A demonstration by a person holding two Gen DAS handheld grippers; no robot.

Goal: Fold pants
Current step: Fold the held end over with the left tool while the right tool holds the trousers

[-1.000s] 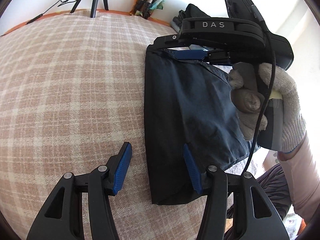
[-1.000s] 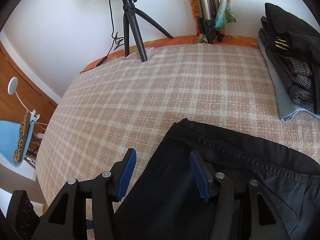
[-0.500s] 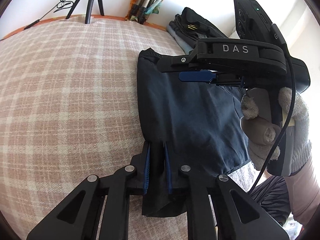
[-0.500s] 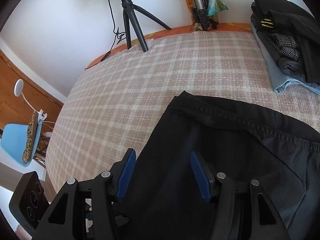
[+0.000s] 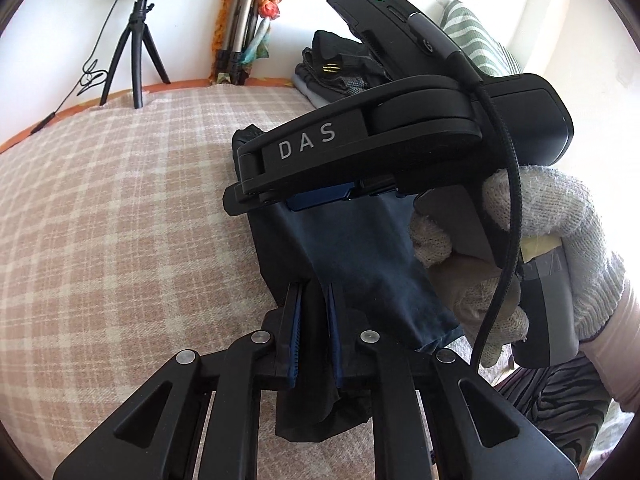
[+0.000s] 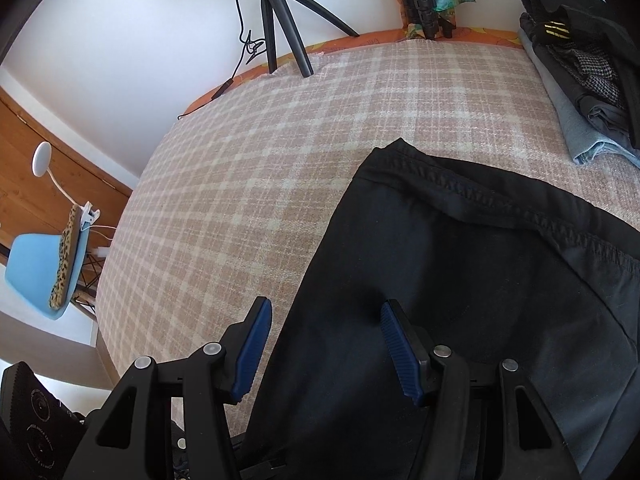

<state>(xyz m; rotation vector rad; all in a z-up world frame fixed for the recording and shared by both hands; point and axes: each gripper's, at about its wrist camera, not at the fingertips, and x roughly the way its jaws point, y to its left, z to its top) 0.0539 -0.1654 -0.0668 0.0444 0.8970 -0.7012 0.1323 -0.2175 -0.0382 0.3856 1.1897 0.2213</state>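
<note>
Dark pants (image 5: 360, 256) lie folded on a plaid bed cover (image 5: 120, 220). My left gripper (image 5: 314, 320) is shut on the near edge of the pants and lifts the cloth a little. My right gripper (image 6: 324, 340) is open, its blue pads (image 6: 394, 340) astride the left edge of the pants (image 6: 460, 280), whose waistband lies ahead. In the left wrist view the right gripper (image 5: 320, 196) hovers over the pants, held by a gloved hand (image 5: 532, 248).
A stack of folded clothes (image 6: 580, 72) lies at the far right of the bed. A ring-light tripod (image 6: 280, 28) stands at the far edge by the wall. A blue chair (image 6: 44, 272) stands beyond the bed's left edge.
My left gripper closed on the near edge of the pants and has raised it. My right gripper moved forward over the pants and stayed open.
</note>
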